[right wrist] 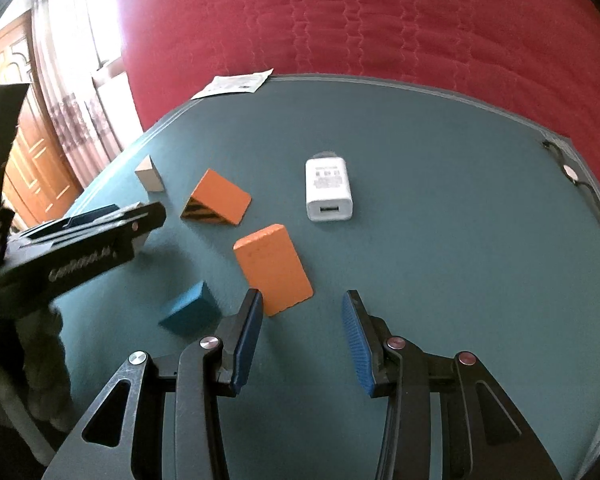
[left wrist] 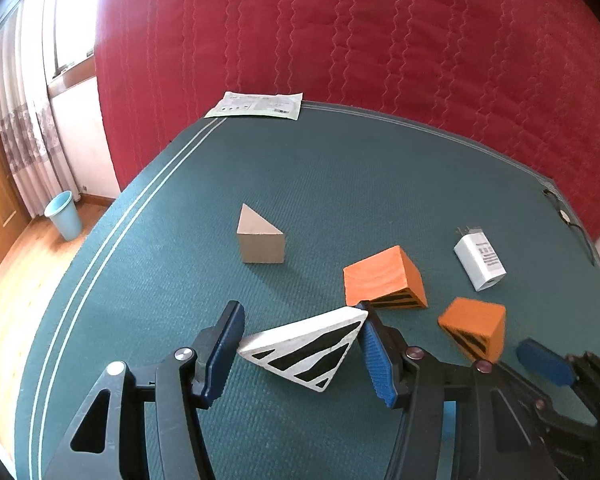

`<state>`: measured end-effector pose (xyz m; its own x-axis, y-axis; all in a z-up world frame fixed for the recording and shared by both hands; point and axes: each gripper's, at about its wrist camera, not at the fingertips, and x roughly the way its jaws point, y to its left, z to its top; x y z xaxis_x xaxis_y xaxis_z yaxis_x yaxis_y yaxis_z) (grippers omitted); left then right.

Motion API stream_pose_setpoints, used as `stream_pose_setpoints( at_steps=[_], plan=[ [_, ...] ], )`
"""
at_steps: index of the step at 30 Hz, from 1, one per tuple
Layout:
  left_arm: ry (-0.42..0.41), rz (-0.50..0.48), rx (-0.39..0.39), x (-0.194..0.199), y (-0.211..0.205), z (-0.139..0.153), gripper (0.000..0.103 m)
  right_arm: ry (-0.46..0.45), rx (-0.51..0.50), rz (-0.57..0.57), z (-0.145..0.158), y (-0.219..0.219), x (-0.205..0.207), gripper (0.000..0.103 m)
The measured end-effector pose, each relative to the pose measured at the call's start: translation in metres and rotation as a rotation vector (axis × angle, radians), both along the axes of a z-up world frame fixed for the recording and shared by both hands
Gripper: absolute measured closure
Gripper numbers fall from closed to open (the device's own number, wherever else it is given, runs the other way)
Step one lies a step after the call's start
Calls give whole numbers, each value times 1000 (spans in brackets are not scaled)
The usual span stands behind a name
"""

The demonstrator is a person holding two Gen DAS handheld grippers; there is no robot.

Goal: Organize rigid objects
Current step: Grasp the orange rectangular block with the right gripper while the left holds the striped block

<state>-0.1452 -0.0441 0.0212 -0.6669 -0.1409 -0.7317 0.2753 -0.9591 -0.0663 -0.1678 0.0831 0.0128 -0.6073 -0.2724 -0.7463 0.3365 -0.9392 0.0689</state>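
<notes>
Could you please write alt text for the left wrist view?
The left gripper clamps a white black-striped wedge above a green table. Beyond lie a plain wooden wedge, two orange blocks and a white charger.

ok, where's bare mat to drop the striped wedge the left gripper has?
Free: the mat right of the white USB charger, out to the glasses at the edge. Also between the plain wooden wedge and the leaflet. Crowded: around both orange wedges, beside the left gripper.
</notes>
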Motion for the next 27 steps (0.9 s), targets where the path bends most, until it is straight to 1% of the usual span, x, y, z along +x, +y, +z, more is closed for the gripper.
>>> stream_pose_setpoints(
  at_steps=[5,7,9,27],
  plan=[
    [0,0,4,1,-1,-1,43,13,14,8,-1,-5,-4,60],
    [1,1,5,1,-2,-1,43,17,20,8,-1,-7,-6,51],
    [1,1,4,2,-2,-1,43,20,22,9,-2,-6,-7,49],
    [1,-2,5,2,-3,-1,43,40,12,29,2,-13,-18,49]
  ],
)
